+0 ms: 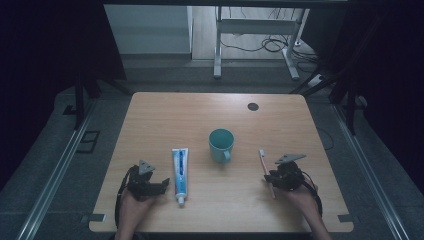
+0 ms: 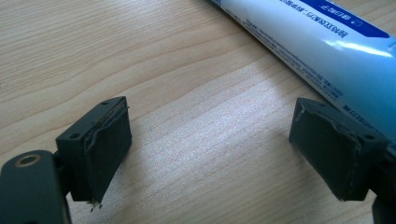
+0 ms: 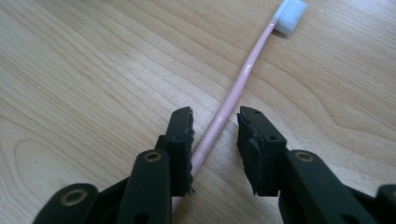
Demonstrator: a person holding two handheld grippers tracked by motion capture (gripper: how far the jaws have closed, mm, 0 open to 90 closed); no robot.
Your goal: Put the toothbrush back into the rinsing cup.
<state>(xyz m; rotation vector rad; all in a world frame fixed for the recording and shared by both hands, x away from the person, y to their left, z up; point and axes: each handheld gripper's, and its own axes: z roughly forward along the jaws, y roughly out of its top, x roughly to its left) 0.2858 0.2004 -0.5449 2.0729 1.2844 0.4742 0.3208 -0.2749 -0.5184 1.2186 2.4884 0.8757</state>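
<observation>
The pink toothbrush [image 3: 236, 88] lies flat on the tabletop [image 1: 220, 210] at the right side, its white bristle head pointing away from the person and its handle end toward the near edge. In the right gripper view its handle runs up between the two black jaws of the right claw [image 3: 215, 126]. The jaws stand a narrow way apart around the handle; the handle lies close against the one on the left of that view, while a clear gap shows between it and the other, so the pads do not press on it from both sides. In the high view the right claw [image 1: 272, 179] sits low over the near part of the toothbrush [image 1: 265, 167], held in the person's right hand [image 1: 302, 192].

Left of the brush, near the middle of the tabletop, a teal cup [image 1: 221, 145] stands upright with its handle toward the person. Farther left lies a blue and white toothpaste tube [image 1: 180, 172], its cap toward the near edge.

The left claw [image 1: 162, 186], in the left hand [image 1: 132, 207], rests just beside the tube. In the left gripper view its jaws are spread wide over bare wood, holding nothing, with the toothpaste tube [image 2: 317, 51] lying behind the jaw on the right.
</observation>
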